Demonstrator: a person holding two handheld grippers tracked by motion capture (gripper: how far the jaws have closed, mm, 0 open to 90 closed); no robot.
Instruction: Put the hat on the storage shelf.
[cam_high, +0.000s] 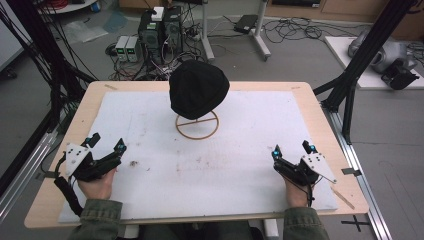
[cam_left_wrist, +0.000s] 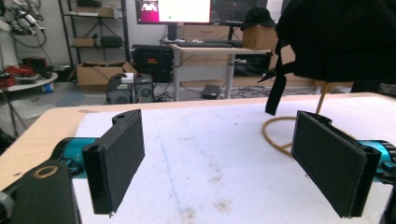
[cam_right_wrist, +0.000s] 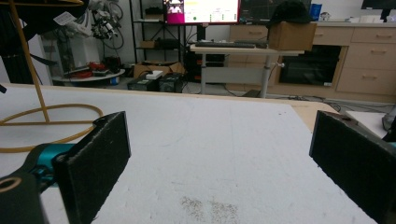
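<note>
High view: both claws, left (cam_high: 106, 145) and right (cam_high: 292, 148), rest spread wide and empty, probably readied for the hat (cam_high: 198, 89) on its stand (cam_high: 197, 125) ahead between them

Olive-green sleeves (cam_high: 100, 212), black tongs (cam_high: 106, 142) with teal joints, grey triangular plates, black padded jaws, trailing black cables

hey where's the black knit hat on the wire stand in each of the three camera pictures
High view: the black knit hat sits upper centre, on the tan wire stand with a ring base.
Left gripper view: the hat is at the top right, above the right jaw.
Right gripper view: just a dark edge of the hat at the top left corner.
Shared landmark: the stand's ring base on the white foam mat.
</note>
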